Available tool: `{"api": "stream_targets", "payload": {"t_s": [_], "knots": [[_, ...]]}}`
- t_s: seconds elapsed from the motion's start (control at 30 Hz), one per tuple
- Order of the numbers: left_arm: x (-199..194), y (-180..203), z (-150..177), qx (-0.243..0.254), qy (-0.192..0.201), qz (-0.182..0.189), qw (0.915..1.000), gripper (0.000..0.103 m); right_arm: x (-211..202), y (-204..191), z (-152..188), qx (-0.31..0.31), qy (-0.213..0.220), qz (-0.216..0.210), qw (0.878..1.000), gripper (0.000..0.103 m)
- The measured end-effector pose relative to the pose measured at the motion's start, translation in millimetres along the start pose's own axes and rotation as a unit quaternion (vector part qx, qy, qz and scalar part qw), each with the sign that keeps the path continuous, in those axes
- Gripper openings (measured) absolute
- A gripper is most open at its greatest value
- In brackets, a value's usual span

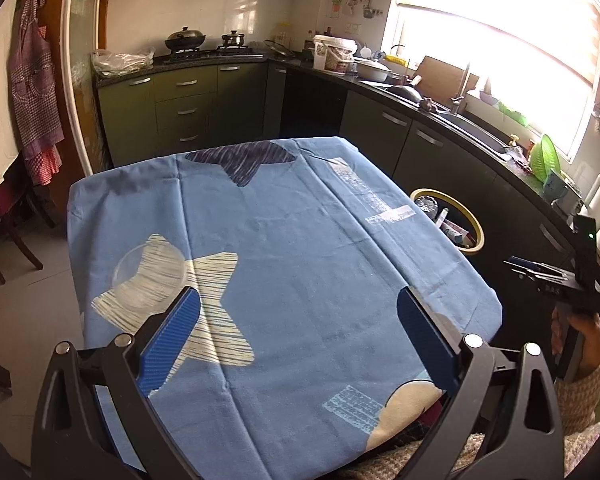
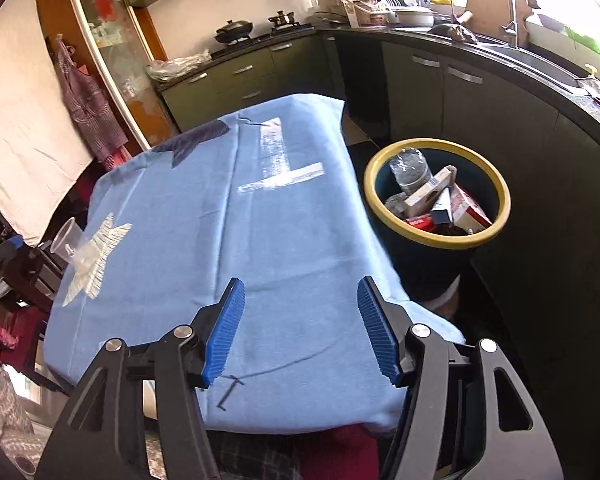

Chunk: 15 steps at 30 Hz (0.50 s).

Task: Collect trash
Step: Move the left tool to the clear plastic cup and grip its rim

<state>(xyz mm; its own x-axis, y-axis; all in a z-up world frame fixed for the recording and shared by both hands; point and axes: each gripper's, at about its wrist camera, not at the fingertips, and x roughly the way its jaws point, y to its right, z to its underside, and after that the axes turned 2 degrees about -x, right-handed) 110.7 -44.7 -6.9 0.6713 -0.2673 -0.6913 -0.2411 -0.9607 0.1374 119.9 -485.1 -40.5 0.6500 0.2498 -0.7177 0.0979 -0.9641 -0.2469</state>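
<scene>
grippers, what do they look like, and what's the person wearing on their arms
Both the left gripper and the right gripper have black triangular linkage arms with silver pivot bolts and ribbed blue pads on the fingers. The right one's black body shows a small green light. The sleeve is a beige, speckled knit.

Tablecloth (image 1: 300, 240): matt blue woven cloth, creased, with brushed-look printed stars; clear cup (image 2: 66, 240) on it: thin glossy transparent plastic. Left gripper (image 1: 298, 338) and right gripper (image 2: 300, 326): matt black plastic arms, bright metal pivot pins, blue ribbed rubbery-looking pads (image 2: 226, 332). Bin (image 2: 496, 184): smooth dark wall with a matt yellow rim, holding a crinkled clear plastic bottle (image 2: 410, 168) and printed cardboard cartons (image 2: 466, 210); worktop (image 2: 572, 92): dark, polished and speckled.
</scene>
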Motion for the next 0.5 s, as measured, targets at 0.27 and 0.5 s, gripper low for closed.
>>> {"api": "stream_targets", "payload": {"t_s": [0.27, 0.5], "knots": [[6.0, -80.0, -36.5, -0.039, -0.035, -0.072, 0.9960, 0.094, 2.1, -15.6, 4.7, 0.001, 0.008, -0.033, 0.999, 0.062], [59.6, -133.6, -36.4, -0.093, -0.138, -0.060, 0.9841, 0.056, 13.4, -13.0, 10.1, 0.009, -0.001, -0.039, 0.999, 0.062]]}}
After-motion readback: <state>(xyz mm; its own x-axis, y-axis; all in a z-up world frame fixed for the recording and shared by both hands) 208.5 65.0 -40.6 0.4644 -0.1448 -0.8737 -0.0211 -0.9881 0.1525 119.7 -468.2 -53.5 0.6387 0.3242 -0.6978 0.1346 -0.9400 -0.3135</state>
